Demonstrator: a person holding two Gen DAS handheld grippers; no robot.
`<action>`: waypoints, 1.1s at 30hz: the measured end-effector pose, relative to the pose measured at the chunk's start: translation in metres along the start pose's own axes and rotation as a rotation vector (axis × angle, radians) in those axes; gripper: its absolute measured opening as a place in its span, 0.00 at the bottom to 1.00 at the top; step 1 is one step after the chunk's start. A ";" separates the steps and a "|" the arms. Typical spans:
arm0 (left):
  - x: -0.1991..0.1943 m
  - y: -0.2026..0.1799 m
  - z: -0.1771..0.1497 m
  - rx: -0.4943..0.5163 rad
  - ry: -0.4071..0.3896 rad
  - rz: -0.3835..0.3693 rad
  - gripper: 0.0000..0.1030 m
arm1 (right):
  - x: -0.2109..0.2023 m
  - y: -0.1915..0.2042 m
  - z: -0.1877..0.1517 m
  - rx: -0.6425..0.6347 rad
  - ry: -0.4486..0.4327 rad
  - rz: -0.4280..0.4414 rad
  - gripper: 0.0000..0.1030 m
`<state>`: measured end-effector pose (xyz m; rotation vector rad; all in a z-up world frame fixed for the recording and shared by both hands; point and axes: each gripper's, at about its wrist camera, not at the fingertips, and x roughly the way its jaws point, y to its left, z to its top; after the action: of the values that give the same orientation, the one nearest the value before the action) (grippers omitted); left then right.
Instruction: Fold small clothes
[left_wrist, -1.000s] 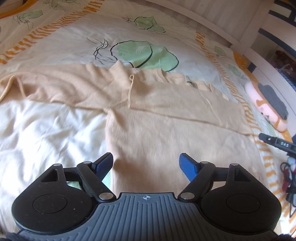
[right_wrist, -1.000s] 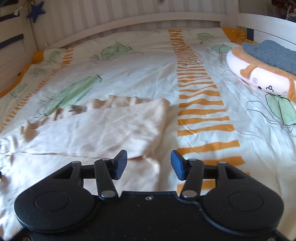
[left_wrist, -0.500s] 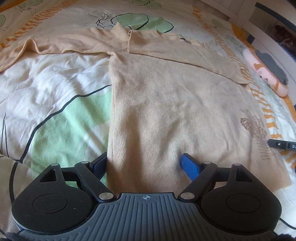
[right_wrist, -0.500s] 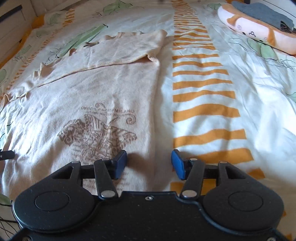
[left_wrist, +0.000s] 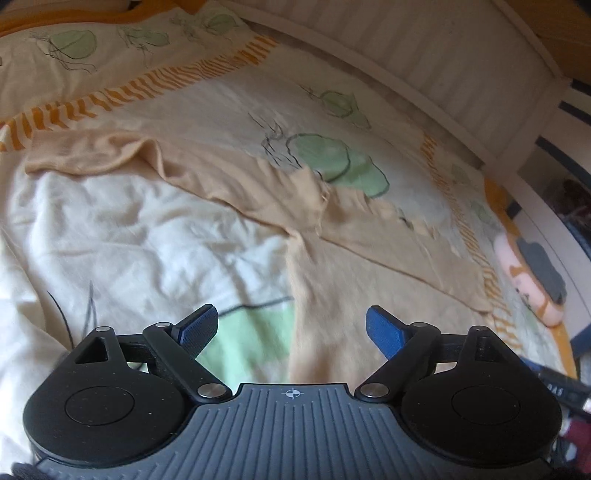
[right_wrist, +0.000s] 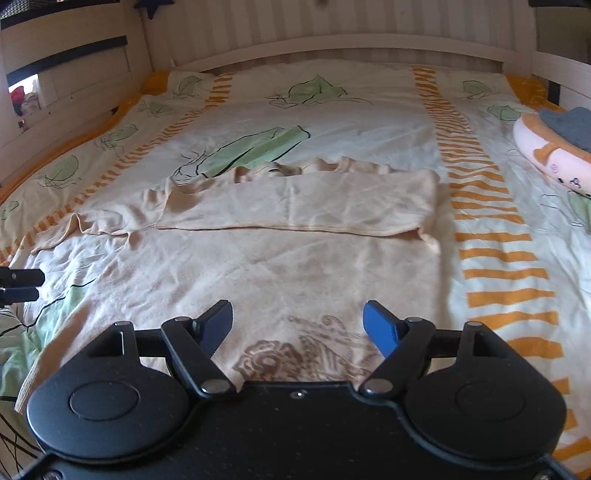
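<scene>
I see a beige long-sleeved top (right_wrist: 295, 266) spread flat on the bed, on a duvet (right_wrist: 351, 110) printed with green leaves and orange stripes. One sleeve (right_wrist: 295, 205) is folded across the chest, and it lies just under the neckline. The other sleeve (left_wrist: 96, 155) still stretches out to the side over the duvet in my left wrist view. A brown print (right_wrist: 306, 354) is on the front of the top, near the hem.

My left claw (left_wrist: 291, 325) hangs above the side edge of the top, and its jaws have just been opening; they stand wide apart and nothing is between them. The blue pads (left_wrist: 384, 328) do not touch the cloth. My right claw (right_wrist: 297, 325) hangs over the brown print, and its jaws have also just been opening; they are wide apart and hold nothing.

At the right side of the bed lies a pink and orange cushion (right_wrist: 546, 155) with a grey cloth (right_wrist: 569, 125) on it, well apart from the top. A white slatted bed frame (right_wrist: 332, 26) stands behind the bed.
</scene>
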<state>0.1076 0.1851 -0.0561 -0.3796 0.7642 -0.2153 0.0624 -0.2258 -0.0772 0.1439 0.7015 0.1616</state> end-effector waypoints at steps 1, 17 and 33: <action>-0.001 0.008 0.008 -0.025 -0.023 0.010 0.85 | 0.008 0.004 -0.001 0.002 -0.002 0.013 0.78; 0.050 0.170 0.087 -0.463 -0.197 0.207 0.86 | 0.058 0.023 -0.027 -0.068 0.057 -0.048 0.84; 0.080 0.202 0.122 -0.409 -0.179 0.308 0.03 | 0.066 0.025 -0.024 -0.054 0.066 -0.058 0.91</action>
<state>0.2611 0.3743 -0.1087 -0.6512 0.6773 0.2672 0.0939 -0.1863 -0.1319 0.0669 0.7654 0.1299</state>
